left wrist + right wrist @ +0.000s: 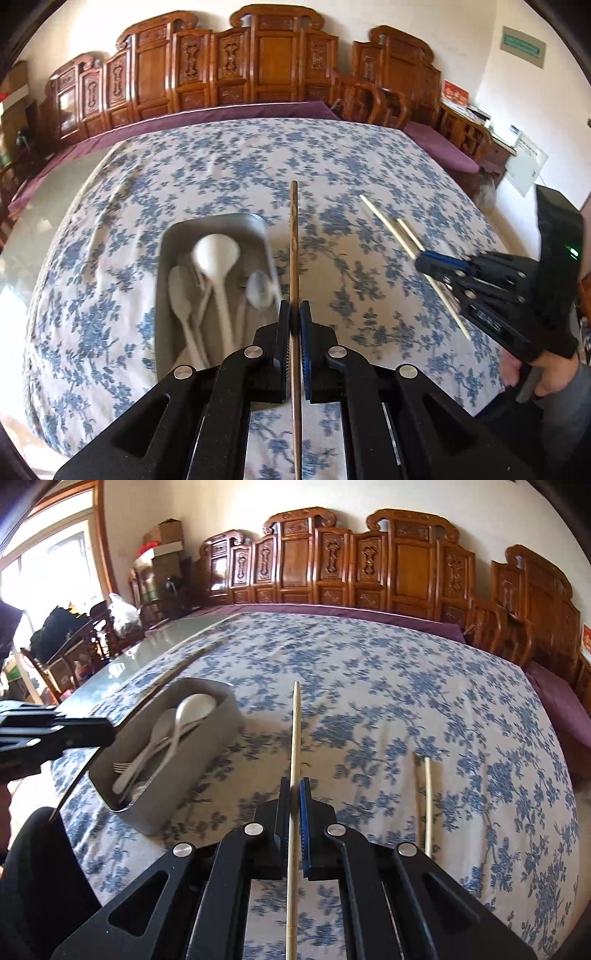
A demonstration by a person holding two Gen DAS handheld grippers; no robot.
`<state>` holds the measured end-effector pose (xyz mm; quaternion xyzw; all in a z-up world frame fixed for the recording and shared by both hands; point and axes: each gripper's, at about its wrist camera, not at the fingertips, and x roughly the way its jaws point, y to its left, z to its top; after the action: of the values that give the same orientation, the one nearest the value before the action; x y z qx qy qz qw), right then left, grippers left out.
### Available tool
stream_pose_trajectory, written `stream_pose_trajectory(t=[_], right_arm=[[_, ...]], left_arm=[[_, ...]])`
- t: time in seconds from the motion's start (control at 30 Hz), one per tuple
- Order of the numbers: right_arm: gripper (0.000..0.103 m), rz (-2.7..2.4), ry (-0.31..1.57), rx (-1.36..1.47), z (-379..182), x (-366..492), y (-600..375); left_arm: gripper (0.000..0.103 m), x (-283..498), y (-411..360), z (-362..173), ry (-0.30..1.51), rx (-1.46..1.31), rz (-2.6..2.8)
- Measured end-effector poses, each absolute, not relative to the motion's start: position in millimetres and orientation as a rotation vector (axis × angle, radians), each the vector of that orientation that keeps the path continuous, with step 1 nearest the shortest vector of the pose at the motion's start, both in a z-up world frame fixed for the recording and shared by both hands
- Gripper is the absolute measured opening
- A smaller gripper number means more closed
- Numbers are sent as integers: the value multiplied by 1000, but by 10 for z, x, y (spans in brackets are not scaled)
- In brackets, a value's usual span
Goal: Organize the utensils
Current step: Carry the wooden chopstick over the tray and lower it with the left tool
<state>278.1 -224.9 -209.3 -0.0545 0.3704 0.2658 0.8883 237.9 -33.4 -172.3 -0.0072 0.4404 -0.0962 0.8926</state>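
The left tool [294, 308] is closed tight on a dark brown chopstick [293, 236], which runs straight forward between its pads and juts out well past the tips, lifted above the worktop [229, 162] with its blue floral cloth. Just to the left of that chopstick, a grey rectangular bin [164, 258] sits toward the worktop's near left part; it holds white plastic spoons [216, 254] and, in the right wrist view, a white fork [120, 767] at its near end. The right tool [294, 786] is likewise clamped on a pale bamboo chopstick [295, 731] that points forward from its pads, off the cloth. A second pale chopstick [427, 801] lies flat on the cloth toward the near right edge, well apart from the bin.
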Motion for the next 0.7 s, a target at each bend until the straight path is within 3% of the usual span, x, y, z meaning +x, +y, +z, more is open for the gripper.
stream_pose_trajectory(t=[0.7], right_arm=[[6, 619, 748, -139, -2015, 2615, -1949]], left_arm=[[4, 2848, 299, -2208, 984, -35, -55]])
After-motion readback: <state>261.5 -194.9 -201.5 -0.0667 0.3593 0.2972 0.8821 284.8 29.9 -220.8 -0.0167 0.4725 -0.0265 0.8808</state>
